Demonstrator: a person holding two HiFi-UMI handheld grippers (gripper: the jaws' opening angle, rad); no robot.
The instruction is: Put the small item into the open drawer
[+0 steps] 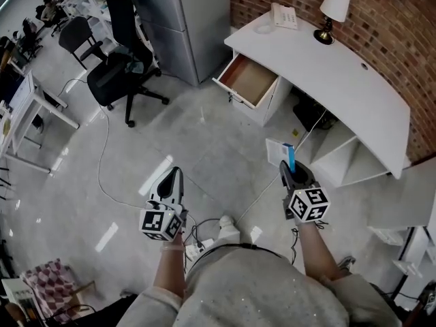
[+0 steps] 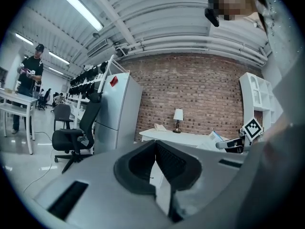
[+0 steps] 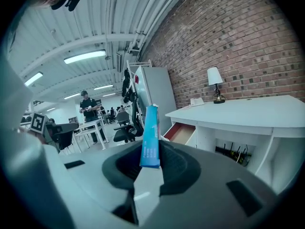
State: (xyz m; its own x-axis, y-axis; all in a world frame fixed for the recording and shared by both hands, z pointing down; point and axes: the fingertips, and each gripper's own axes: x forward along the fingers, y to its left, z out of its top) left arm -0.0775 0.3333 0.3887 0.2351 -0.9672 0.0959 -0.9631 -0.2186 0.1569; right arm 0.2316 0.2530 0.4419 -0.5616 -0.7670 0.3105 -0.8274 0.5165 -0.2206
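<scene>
Jaws of our right gripper (image 1: 289,172) clamp the slim blue box (image 3: 151,136) upright; the open drawer (image 1: 250,80) lies at eleven o'clock from it. Our left gripper (image 1: 174,177) carries nothing, jaws pressed together.

the small item (image 3: 150,137), a slim blue box with white print, stands upright, pinched at its lower end in the right gripper (image 3: 151,150). the drawer (image 1: 249,80), white outside and brownish inside, is pulled out and well apart from it.
</scene>
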